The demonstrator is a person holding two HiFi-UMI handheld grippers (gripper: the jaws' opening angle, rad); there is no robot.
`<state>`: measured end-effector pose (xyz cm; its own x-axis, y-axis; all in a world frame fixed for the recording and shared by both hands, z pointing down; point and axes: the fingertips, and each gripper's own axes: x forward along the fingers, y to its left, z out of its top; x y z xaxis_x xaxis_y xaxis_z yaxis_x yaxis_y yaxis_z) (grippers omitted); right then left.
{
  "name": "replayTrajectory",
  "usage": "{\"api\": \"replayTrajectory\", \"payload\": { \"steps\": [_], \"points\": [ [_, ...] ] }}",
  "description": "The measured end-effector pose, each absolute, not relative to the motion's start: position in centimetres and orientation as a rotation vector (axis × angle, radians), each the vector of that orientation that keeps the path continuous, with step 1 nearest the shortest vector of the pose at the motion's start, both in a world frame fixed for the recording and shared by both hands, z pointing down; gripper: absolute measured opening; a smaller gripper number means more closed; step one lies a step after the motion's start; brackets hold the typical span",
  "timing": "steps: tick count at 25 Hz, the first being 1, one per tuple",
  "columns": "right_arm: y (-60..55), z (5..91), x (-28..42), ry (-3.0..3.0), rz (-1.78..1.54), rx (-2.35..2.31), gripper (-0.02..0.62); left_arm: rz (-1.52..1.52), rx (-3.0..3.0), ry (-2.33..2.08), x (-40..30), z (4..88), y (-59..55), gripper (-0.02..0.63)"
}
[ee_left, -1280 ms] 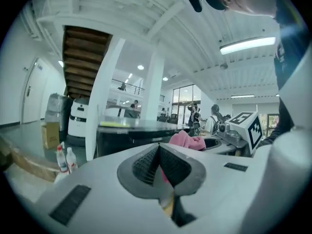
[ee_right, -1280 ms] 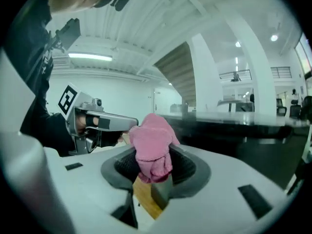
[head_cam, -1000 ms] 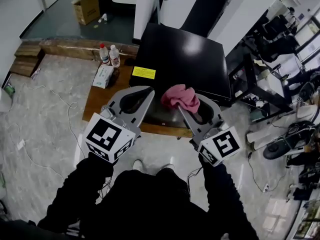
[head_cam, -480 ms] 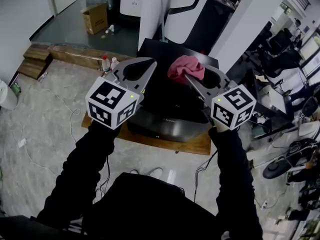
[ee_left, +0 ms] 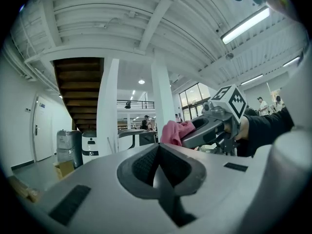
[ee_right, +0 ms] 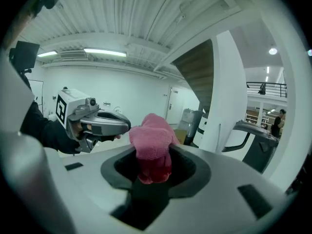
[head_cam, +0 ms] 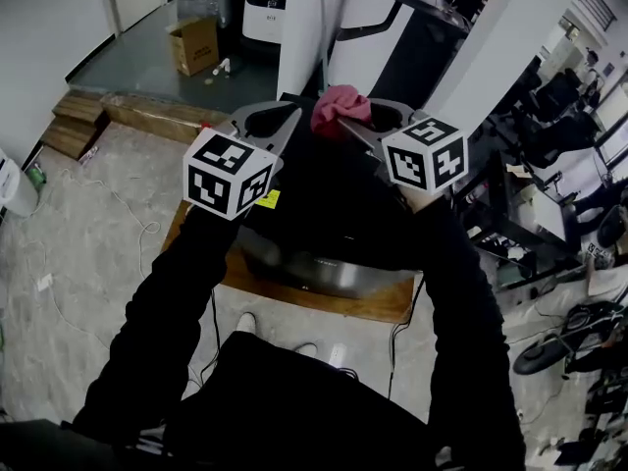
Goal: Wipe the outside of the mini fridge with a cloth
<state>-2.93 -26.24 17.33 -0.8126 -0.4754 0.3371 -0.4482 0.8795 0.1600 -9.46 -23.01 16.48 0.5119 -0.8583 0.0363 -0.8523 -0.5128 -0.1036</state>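
The right gripper [ee_right: 155,154] pinches the pink cloth [ee_right: 152,130] tight in its fingers, high above the black fridge [head_cam: 314,214], likely ready to wipe it, while the left gripper [ee_left: 159,151] has its fingers closed on nothing.

Head view: my sleeves and both marker cubes cover most of the mini fridge [head_cam: 324,275]. Only its front edge and a strip of the top between my arms show. The yellow label [head_cam: 268,198] on the top is partly hidden behind the cube of my left gripper [head_cam: 291,116], and its print is too small to read. The fridge hides the back edge of the wooden platform [head_cam: 314,300]. The cloth [head_cam: 340,107] covers the tips of my right gripper [head_cam: 345,124].

Right gripper view: the cloth's lower end is sunk out of sight between the jaws.
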Motion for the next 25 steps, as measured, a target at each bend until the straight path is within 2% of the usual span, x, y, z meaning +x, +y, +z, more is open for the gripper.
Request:
{"api": "replayTrajectory", "payload": {
  "steps": [18,25],
  "points": [
    [-39.4,29.4,-15.7,-2.349,-0.040,0.690,0.155,-0.235,-2.821,1.439,-18.9,25.2,-34.5,0.006],
    [-40.9,33.4,-17.0,-2.200,-0.079,0.669,0.152,-0.245,-2.866,1.397,-19.9,27.1,-35.4,0.006]
  ]
}}
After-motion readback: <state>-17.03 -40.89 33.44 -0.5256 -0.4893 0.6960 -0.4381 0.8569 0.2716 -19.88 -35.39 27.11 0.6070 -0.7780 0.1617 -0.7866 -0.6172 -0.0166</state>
